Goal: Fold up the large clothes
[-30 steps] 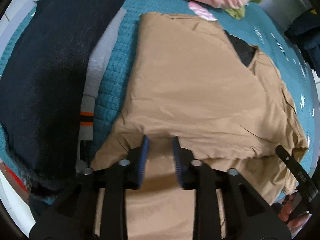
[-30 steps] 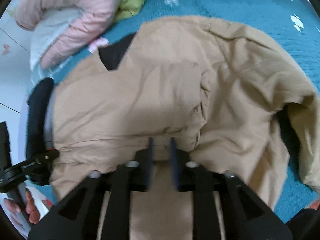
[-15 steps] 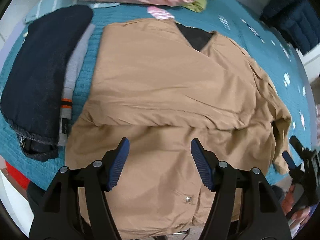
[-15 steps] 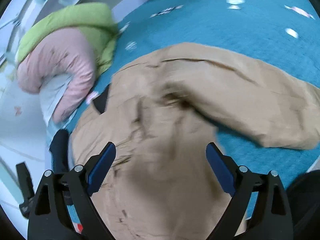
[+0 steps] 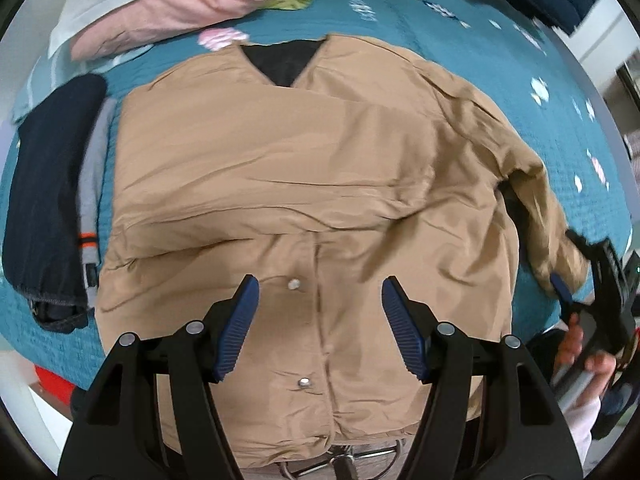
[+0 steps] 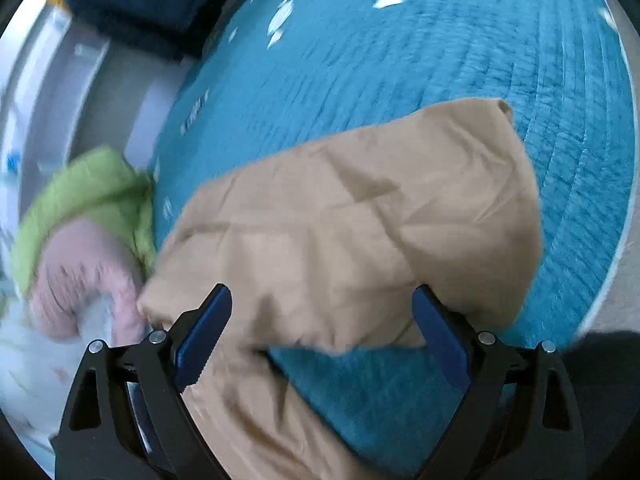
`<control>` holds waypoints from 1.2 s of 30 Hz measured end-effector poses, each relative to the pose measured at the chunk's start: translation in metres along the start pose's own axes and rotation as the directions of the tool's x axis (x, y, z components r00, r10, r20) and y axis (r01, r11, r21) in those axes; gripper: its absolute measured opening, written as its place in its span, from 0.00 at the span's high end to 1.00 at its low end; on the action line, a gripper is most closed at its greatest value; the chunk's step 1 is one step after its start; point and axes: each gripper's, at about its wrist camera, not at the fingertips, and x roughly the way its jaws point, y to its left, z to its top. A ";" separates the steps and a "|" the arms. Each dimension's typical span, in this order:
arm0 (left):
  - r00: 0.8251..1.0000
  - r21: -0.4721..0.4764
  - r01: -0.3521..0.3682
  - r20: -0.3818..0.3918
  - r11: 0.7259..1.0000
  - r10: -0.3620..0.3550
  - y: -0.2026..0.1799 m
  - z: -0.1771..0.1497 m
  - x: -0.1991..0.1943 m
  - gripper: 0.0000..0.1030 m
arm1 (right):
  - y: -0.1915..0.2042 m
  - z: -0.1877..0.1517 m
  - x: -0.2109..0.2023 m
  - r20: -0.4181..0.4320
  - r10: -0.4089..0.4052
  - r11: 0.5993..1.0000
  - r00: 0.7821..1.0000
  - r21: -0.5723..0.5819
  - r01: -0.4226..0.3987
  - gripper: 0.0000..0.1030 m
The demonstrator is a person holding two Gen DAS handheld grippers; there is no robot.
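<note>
Over the teal bedspread (image 5: 472, 32) we hold both grippers, left gripper (image 5: 320, 320) and right gripper (image 6: 324, 336), released wide, empty; the tan jacket (image 5: 304, 168) lies flat so its loose sleeve (image 6: 360, 216) can fold inward next.

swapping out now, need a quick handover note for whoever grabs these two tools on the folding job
Left tool: open, empty, over the tan jacket's buttoned lower front.
Right tool: open, nothing gripped, at the jacket's right sleeve.
Both tools' jaws have just been opening.
Jacket lies face up on the blue bedspread, one fold lying across its chest.
Left: bring the spread sleeve in, then finish folding the body.
</note>
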 end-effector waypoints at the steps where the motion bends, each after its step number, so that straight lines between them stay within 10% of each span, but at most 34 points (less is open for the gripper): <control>1: 1.000 0.011 -0.006 -0.006 1.000 0.006 -0.005 0.001 0.003 0.37 | -0.003 0.003 0.001 0.009 0.012 1.000 1.000 0.018 -0.012 0.20; 7: 0.999 0.027 -0.010 -0.050 1.000 0.011 -0.022 0.005 0.018 0.37 | -0.001 0.024 0.018 0.046 -0.097 0.995 0.994 -0.028 0.098 0.73; 12: 0.997 0.053 -0.024 -0.068 0.998 0.027 -0.035 0.008 0.029 0.37 | -0.001 0.035 0.018 0.051 -0.062 0.998 0.997 0.004 0.062 0.95; 27: 1.000 0.143 -0.020 -0.016 0.989 0.023 -0.097 0.068 0.046 0.37 | 0.069 0.138 -0.019 0.319 0.011 0.977 0.948 -0.205 0.058 0.99; 29: 1.000 0.163 -0.021 -0.010 0.986 0.023 -0.110 0.079 0.053 0.37 | 0.054 0.139 -0.003 0.283 -0.069 0.979 0.957 -0.164 0.119 0.96; 32: 0.999 0.181 -0.006 -0.032 0.984 0.012 -0.126 0.084 0.064 0.37 | 0.000 0.138 0.015 0.138 -0.144 0.984 0.980 0.124 0.127 0.55; 36: 0.998 0.224 -0.013 -0.054 0.974 0.025 -0.143 0.081 0.077 0.37 | -0.025 0.135 0.010 0.089 -0.187 0.957 0.978 0.242 0.161 0.53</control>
